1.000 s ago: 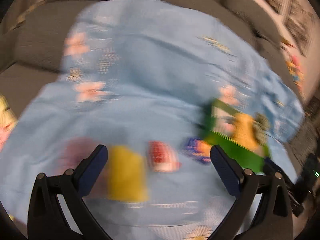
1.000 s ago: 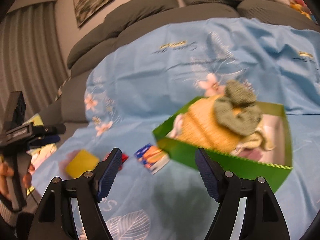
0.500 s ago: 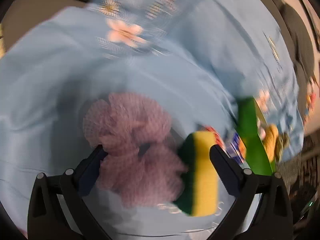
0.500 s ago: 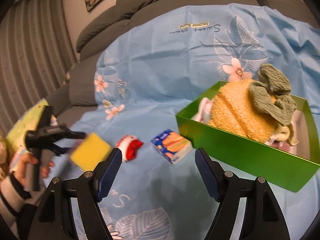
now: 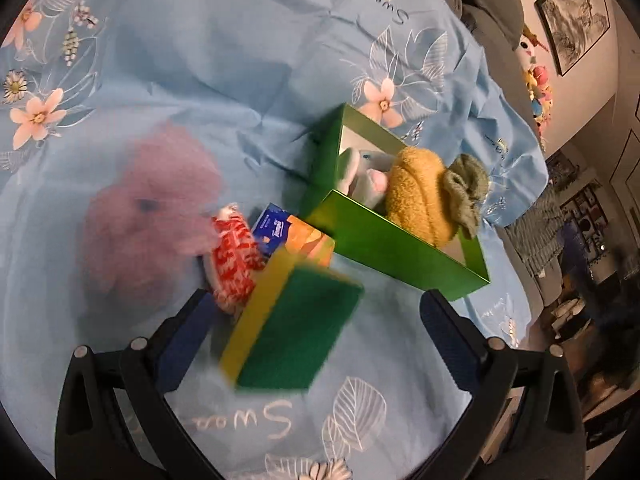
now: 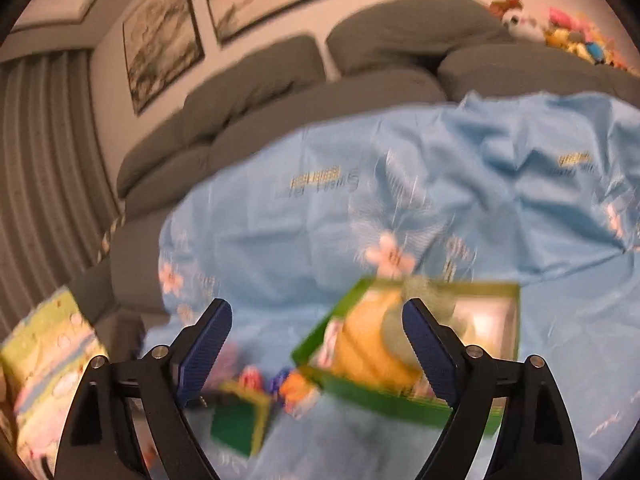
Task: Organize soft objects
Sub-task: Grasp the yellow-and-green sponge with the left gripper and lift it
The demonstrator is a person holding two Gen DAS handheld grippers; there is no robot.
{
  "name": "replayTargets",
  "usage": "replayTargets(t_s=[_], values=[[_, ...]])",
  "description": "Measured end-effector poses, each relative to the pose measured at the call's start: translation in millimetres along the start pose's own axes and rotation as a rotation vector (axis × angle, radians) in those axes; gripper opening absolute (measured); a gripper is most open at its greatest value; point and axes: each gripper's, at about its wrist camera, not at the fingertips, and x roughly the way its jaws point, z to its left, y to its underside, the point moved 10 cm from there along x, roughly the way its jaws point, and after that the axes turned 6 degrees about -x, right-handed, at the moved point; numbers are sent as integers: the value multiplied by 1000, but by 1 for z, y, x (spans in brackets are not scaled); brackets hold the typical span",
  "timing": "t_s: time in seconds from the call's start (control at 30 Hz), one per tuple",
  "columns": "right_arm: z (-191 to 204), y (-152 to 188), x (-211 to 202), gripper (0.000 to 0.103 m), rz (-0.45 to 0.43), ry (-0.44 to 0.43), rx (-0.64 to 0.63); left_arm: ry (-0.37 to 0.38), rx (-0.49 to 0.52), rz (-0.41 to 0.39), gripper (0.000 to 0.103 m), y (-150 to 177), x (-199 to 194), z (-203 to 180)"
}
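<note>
Sponge (image 5: 296, 328), yellow with a green scrubbing face, tilting on edge between the fingers of the left gripper (image 5: 314, 300), blurred. Gaping wide, that gripper, not clamping anything; leaning close to its left finger, the sponge, though whether touching it or the sheet cannot be told. Probably being lined up for a grasp, or nudged toward the box.

Lying just behind the sponge: a small red and white bundle (image 5: 234, 260) and a blue and orange packet (image 5: 292, 236), crowding close together, with a pink mesh puff (image 5: 148, 216) beside them to the left. Waiting loose, all three, likely next for sorting.

Standing just beyond the packet, an open green box (image 5: 400, 248), already holding an orange fluffy towel (image 5: 420, 196), a grey-green cloth (image 5: 466, 192) on top of it and a pale soft toy (image 5: 360, 176) at one end. Serving, by the look of it, as the collecting place for soft things.

Hovering above and in front of the box, the right gripper (image 6: 316, 308), spread apart and carrying nothing, perhaps keeping clear.

Spreading under everything, a light blue flowered sheet (image 5: 200, 60), draped over a grey sofa (image 6: 260, 76).
</note>
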Motion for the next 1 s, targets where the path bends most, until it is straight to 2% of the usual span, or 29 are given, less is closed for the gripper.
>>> replayTargets(t_s=[0.1,0.17,0.23,0.33,0.53,0.73,0.9,1.0], values=[[11,37,19,88,83,-12,0,-7,-23,-38,102,3,-20,14],[20,70,36,88,172,-43,5,-25,-35,-58,102,8,-26,25],[31,95,52,88,252,-73,0,-31,-53,-49,102,15,-20,30],[50,122,68,88,320,-141,-17,-43,-55,-32,101,21,-16,35],[72,147,86,88,383,-249,-2,-25,-16,-33,101,21,-7,23],[78,164,105,88,443,-273,19,-50,26,-9,94,26,7,19],[84,166,114,81,457,-307,34,-33,-7,12,76,25,18,21],[87,168,122,75,475,-325,44,-19,-23,27,74,25,22,21]])
